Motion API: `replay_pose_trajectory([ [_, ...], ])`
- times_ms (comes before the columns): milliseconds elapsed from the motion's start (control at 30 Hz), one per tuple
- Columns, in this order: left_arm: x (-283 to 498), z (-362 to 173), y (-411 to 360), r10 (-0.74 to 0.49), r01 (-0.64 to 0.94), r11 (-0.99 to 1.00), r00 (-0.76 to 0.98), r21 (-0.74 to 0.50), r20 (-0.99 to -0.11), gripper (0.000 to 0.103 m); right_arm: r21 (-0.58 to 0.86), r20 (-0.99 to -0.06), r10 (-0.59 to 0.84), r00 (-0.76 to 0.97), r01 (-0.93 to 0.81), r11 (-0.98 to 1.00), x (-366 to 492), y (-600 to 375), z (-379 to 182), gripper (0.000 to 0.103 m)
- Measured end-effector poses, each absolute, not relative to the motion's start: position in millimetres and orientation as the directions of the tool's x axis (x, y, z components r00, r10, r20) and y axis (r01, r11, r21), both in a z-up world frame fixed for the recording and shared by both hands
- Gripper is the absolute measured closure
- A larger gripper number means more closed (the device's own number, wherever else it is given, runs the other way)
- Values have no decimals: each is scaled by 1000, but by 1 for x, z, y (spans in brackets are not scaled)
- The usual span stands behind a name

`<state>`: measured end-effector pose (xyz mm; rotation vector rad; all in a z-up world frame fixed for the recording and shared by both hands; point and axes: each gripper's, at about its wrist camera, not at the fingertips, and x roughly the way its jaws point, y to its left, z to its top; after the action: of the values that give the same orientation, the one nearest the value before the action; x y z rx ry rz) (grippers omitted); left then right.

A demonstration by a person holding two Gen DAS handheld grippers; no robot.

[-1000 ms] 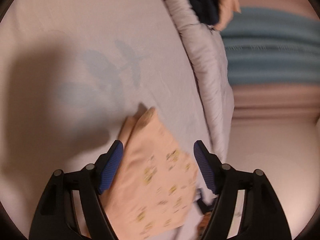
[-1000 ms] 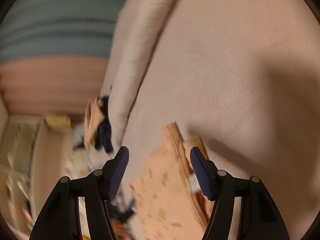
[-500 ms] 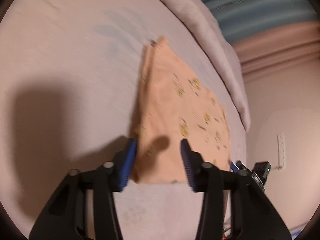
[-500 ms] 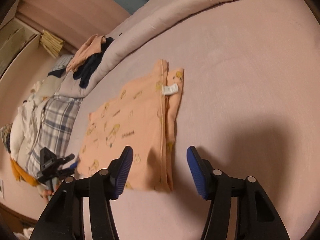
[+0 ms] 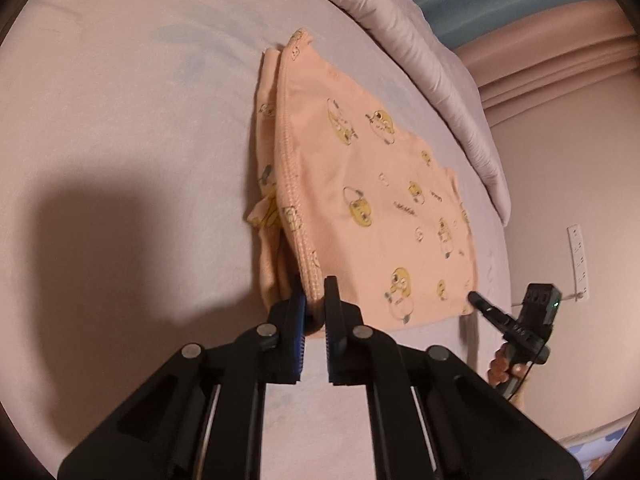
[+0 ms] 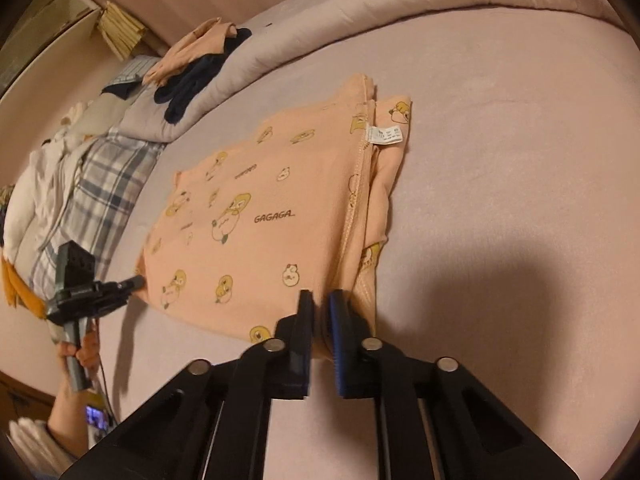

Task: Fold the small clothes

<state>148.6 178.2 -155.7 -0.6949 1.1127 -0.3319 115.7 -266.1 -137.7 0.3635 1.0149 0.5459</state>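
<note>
A small peach garment with yellow duck prints [image 5: 360, 184] lies folded flat on the pale bed sheet [image 5: 120, 120]; it also shows in the right wrist view [image 6: 272, 216], with a white label at its far edge. My left gripper [image 5: 314, 300] is shut on the garment's near corner at the ribbed hem. My right gripper [image 6: 322, 312] is shut on the opposite near corner. Each gripper shows in the other's view, the right one [image 5: 480, 306] and the left one [image 6: 134, 282], at the garment's edge.
A rolled duvet [image 5: 420, 24] runs along the far side of the bed. A pile of clothes [image 6: 192, 60] and plaid and white laundry [image 6: 92, 176] lie at the bed's left end. A wall socket strip [image 5: 578, 260] is on the right.
Both grippers came down to the garment's near edge and closed on its two corners. One second ago they were open and swinging over the bed.
</note>
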Motion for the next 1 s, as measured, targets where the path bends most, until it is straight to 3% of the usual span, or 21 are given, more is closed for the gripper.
replay_pose_trajectory([
  [333,146,-164,200,-541,-177,752,384,-634,-748,91,487,-749,532,396,-216,846,102,-274,-146,98],
  [400,143,-155,202,-483,-180,794,393,-581,-782,94,491,-744,531,407,-207,846,102,-275,-144,98],
  [500,138,-138,204,-408,-178,839,418,-514,-811,95,355,-780,416,467,-217,909,95,-269,-125,98],
  [600,139,-120,191,-383,-126,865,460,-486,-801,95,265,-768,373,521,-273,925,88,-258,-109,98],
  [733,160,-114,152,-411,-39,878,452,-478,-792,89,256,-752,423,505,-367,894,94,-224,-102,96],
  [967,214,-128,86,-412,45,901,406,-432,-816,88,226,-756,431,493,-422,878,136,-172,-105,94],
  [1000,221,-129,81,-403,50,905,413,-422,-816,85,228,-755,430,495,-417,880,143,-167,-105,90],
])
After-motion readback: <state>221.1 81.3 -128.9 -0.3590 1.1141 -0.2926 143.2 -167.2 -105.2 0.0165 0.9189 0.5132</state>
